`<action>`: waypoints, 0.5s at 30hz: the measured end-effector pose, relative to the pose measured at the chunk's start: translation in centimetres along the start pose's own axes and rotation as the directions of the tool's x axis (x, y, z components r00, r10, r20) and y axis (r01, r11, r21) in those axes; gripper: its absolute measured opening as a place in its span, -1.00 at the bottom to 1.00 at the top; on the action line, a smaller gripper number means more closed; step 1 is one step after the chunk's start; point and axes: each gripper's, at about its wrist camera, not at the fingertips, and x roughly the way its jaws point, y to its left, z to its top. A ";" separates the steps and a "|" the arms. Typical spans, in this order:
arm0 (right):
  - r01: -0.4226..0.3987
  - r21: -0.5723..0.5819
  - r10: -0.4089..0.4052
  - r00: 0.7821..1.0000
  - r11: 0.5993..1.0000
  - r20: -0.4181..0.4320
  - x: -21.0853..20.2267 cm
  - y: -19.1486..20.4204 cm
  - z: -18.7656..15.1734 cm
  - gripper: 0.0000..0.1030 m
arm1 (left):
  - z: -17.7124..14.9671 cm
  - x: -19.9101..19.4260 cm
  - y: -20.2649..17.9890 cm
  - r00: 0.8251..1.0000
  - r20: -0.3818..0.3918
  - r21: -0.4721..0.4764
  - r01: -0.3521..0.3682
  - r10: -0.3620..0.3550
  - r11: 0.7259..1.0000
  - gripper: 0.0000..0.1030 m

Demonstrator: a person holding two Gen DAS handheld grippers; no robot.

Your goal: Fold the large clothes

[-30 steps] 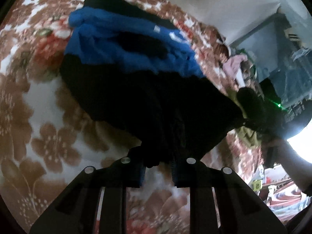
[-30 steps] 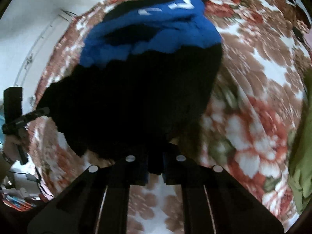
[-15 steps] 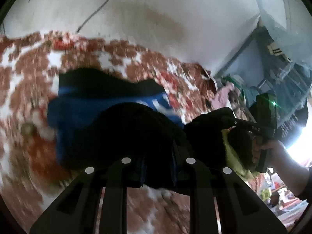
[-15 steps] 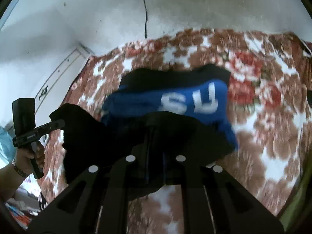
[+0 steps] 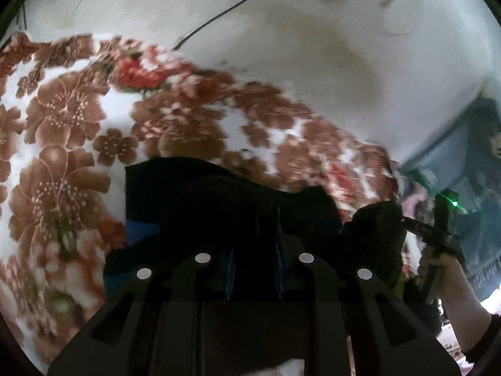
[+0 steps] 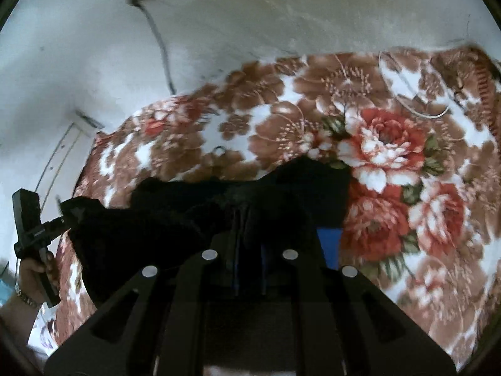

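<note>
A large black and blue garment (image 5: 175, 194) lies on the floral blanket (image 5: 62, 119). My left gripper (image 5: 254, 219) is shut on its black hem and holds it over the far part of the garment. Only a strip of blue (image 5: 137, 232) shows at the left. My right gripper (image 6: 249, 216) is shut on the other end of the same hem (image 6: 175, 206), with a bit of blue (image 6: 328, 238) at its right. Each gripper shows in the other's view: the right one (image 5: 404, 219) and the left one (image 6: 64, 219), both clamped on black cloth.
The blanket (image 6: 391, 144) covers a bed against a white wall (image 5: 313, 47) with a black cable (image 6: 159, 40). Other clothes and clutter (image 5: 416, 194) lie past the bed's right end. A door frame (image 6: 62, 144) stands at the left.
Both grippers have carried the black hem up and forward over the blue upper part, which is now almost covered. The views have tilted up toward the wall.
</note>
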 end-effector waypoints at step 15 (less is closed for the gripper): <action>0.064 -0.036 -0.068 0.991 0.997 -0.118 15.3 -6.7 4.4 -0.74 | 4.4 13.6 7.9 0.966 -0.096 0.033 -0.237 0.239 0.971 -0.48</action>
